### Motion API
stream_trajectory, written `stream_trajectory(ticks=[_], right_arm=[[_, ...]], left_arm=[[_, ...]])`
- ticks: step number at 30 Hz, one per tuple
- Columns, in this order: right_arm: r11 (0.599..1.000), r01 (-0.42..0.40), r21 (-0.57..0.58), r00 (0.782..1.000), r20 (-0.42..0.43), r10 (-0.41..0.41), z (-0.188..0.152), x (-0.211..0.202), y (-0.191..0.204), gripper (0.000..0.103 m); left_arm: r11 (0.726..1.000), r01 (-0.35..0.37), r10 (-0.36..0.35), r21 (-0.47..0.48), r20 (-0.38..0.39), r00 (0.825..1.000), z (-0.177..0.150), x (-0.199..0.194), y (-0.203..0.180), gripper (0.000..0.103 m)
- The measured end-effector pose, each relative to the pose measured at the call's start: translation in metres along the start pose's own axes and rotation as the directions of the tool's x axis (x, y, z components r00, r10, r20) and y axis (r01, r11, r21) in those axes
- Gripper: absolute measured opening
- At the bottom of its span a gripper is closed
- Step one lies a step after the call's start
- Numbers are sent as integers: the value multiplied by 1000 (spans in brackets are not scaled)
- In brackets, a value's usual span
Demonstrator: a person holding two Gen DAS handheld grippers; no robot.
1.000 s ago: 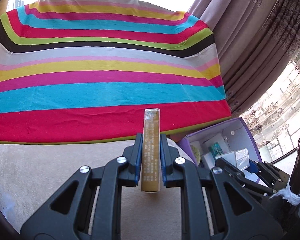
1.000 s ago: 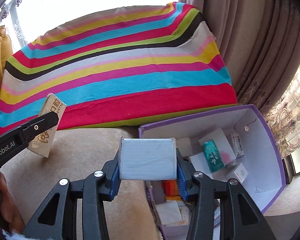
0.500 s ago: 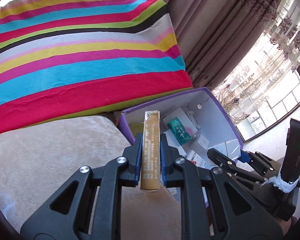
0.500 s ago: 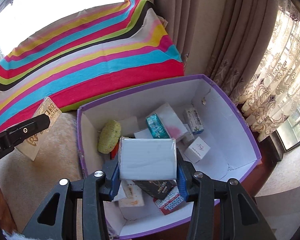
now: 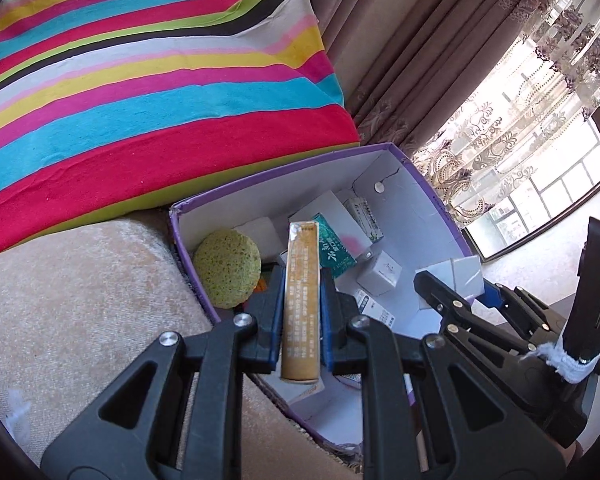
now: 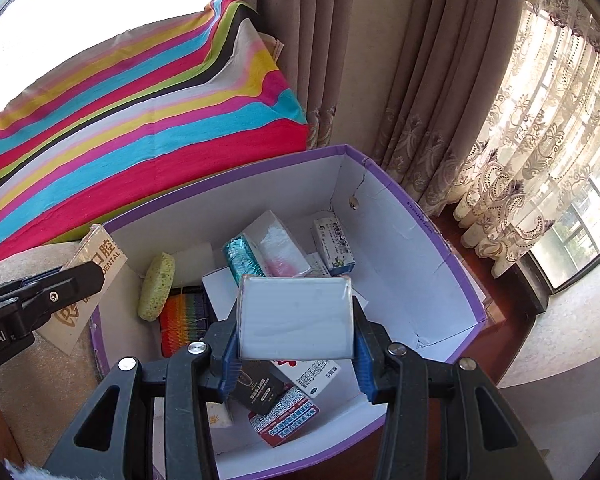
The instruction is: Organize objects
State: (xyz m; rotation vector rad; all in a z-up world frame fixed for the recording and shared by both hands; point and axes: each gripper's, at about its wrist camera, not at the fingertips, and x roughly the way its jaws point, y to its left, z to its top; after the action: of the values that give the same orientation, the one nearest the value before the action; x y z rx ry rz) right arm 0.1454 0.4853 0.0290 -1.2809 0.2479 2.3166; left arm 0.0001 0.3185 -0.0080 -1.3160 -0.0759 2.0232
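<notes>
My left gripper (image 5: 300, 292) is shut on a thin tan box (image 5: 301, 300) held edge-on, over the near-left edge of the purple storage box (image 5: 284, 174). The tan box also shows in the right wrist view (image 6: 88, 276), printed with a dental logo. My right gripper (image 6: 294, 320) is shut on a flat white packet (image 6: 294, 316) and holds it above the middle of the purple box (image 6: 440, 240). The right gripper shows at the right of the left wrist view (image 5: 452, 284). Inside the box lie a green sponge (image 6: 156, 286), a teal packet (image 6: 242, 260) and several small cartons.
The purple box stands against a beige cushion (image 5: 72, 300). A striped cloth (image 5: 140, 80) covers the surface behind. Brown curtains (image 6: 380, 60) and a window with lace curtains (image 6: 560, 140) are at the right. Dark wooden floor (image 6: 508, 308) lies beside the box.
Both grippers have moved right and forward with their loads, from over the cushion to above the open purple box. Both stay shut.
</notes>
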Motion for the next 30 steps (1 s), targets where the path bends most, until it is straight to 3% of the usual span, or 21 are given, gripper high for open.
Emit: stream_trajectory(ticks=[3,5,8,10,16,22,26,30], right_arm=[[1000,2,8,1000,2,-2,2,1,-3,48],[1000,-1,9,1000,5,1,4,1,-3,48],[1000,5,7,1000,7,-5,4,0,-2,58],[1000,-2,9,1000,6,2,4,-1,-2,66],[1000,2,-6,1000,1,-2,3,-10,3,74],[1000,-16,-3,999,-43,16,-11,-24,4,76],[999,-26,27,999,-41,27,-25,-40,-1,79],[999,-20,31,1000,-18,20,-25,-46,-3,80]], left_arm=[[1000,11,-11,-5,-17,1000,0,5,-1,21],[1000,14,-14,-16,-28,1000,-1,7,0,33],[998,37,-38,-56,-28,999,-2,5,8,52],[995,58,-60,-82,-24,998,-3,2,12,53],[994,78,-79,-73,-20,997,-16,-17,9,65],[1000,1,-1,-15,-7,1000,-32,-34,-1,83],[1000,-5,5,18,7,1000,-38,-38,-5,92],[999,-36,36,37,-7,999,-39,-34,-7,93]])
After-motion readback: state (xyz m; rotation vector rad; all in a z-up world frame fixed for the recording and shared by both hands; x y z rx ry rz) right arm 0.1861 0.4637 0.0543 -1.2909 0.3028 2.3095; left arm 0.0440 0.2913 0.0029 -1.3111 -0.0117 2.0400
